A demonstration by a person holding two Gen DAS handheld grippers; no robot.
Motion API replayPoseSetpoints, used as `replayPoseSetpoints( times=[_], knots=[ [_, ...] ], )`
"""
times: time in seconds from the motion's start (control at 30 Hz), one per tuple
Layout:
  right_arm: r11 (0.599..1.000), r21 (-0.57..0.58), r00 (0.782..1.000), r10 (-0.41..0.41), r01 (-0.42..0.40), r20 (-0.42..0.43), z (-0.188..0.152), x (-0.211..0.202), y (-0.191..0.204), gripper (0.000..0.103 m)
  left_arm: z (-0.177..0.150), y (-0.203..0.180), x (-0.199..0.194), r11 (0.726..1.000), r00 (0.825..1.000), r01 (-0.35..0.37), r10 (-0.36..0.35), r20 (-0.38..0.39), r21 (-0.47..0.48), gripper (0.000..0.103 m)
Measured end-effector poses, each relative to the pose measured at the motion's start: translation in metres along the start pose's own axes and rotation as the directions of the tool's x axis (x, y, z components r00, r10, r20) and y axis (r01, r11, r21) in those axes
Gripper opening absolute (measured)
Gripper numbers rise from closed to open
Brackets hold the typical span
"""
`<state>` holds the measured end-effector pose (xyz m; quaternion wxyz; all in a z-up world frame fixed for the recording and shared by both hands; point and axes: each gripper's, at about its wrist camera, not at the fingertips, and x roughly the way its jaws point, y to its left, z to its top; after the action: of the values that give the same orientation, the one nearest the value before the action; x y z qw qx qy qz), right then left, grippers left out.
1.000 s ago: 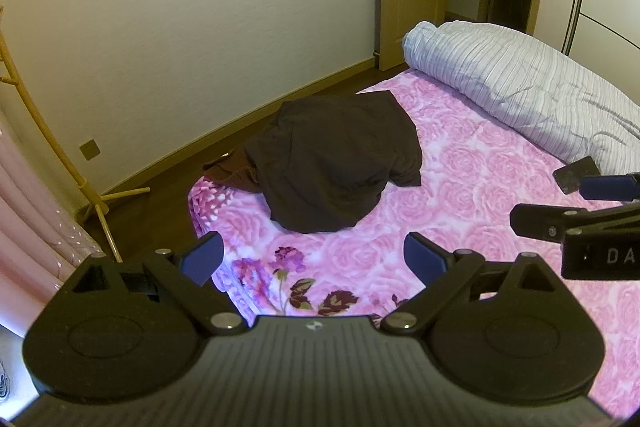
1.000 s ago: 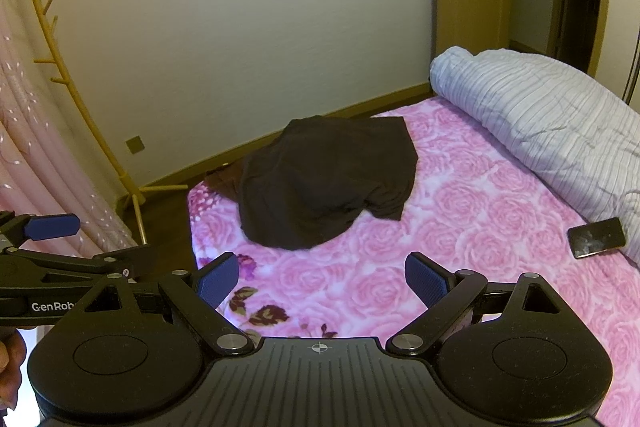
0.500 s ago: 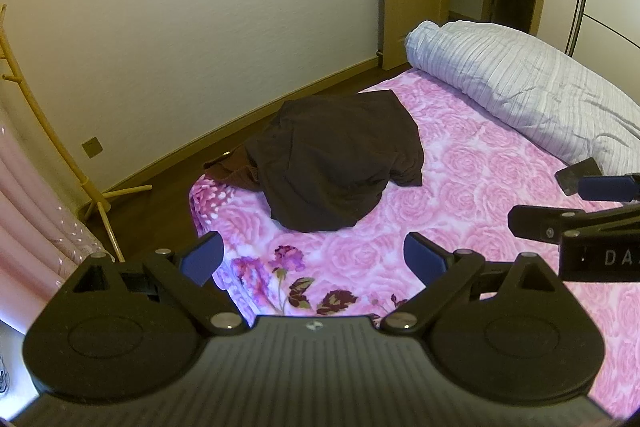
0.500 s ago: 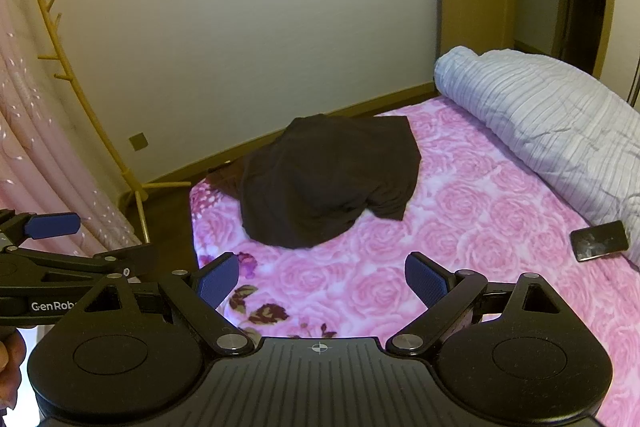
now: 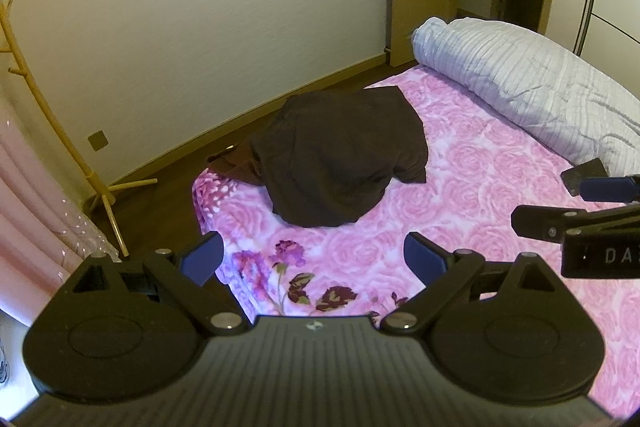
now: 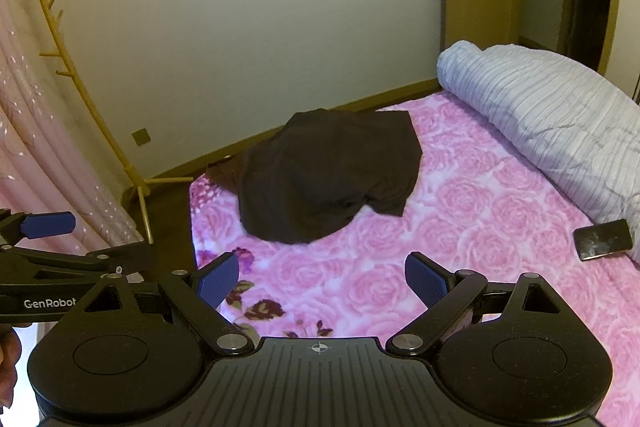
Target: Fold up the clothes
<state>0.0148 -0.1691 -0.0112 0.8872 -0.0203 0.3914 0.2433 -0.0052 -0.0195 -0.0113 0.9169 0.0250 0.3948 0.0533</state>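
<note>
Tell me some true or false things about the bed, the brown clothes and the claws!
1. The brown clothes lie in a crumpled heap on the pink flowery bed. True.
2. The left claw is squeezing the clothes. False: it is open and holds nothing, short of the heap.
3. A phone lies on the bed next to the rolled striped blanket. True.
4. The right claw is shut tight. False: it is wide open, with only the bed showing between its blue pads.
5. The clothes are already folded neatly. False: they are bunched up, with one part hanging over the bed's edge.
</note>
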Motion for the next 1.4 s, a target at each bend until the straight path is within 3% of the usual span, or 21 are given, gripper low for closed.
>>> replayPoseSetpoints(
  times=[0.3, 0.47, 0.6, 0.73, 0.93, 1.2, 1.4],
  knots=[
    [1.0, 0.001, 1.0, 0.022, -0.022, -0.009, -0.001, 0.006, -0.011, 0.093, -0.003, -0.008, 0.002, 1.0, 1.0, -0.022, 0.022, -0.012, 0.0, 0.095],
    [0.999, 0.001, 0.999, 0.034, -0.034, -0.014, -0.002, 0.012, -0.018, 0.093, -0.003, -0.008, 0.007, 1.0, 1.0, -0.001, 0.001, -0.016, 0.001, 0.095],
    [0.999, -0.017, 0.999, 0.049, -0.05, -0.023, 0.001, 0.024, -0.021, 0.093, 0.0, 0.003, 0.025, 1.0, 0.999, 0.024, -0.023, -0.023, 0.003, 0.095],
    [0.998, -0.066, 0.999, 0.011, -0.013, -0.035, 0.006, 0.045, -0.024, 0.093, 0.006, 0.022, 0.058, 0.999, 0.999, 0.019, -0.018, -0.03, 0.04, 0.095],
    [0.998, -0.057, 0.998, -0.036, 0.033, -0.058, 0.026, 0.104, -0.035, 0.093, 0.027, 0.07, 0.143, 0.995, 0.998, 0.059, -0.057, -0.03, 0.077, 0.094],
    [0.991, -0.136, 0.99, -0.017, -0.003, -0.143, 0.085, 0.252, -0.027, 0.092, 0.078, 0.109, 0.319, 0.973, 0.984, 0.163, -0.148, -0.103, 0.164, 0.094],
    [0.953, -0.297, 0.979, -0.01, -0.052, -0.205, 0.104, 0.388, -0.012, 0.092, 0.096, 0.115, 0.442, 0.928, 0.944, 0.306, -0.267, -0.194, 0.212, 0.083]
  ],
)
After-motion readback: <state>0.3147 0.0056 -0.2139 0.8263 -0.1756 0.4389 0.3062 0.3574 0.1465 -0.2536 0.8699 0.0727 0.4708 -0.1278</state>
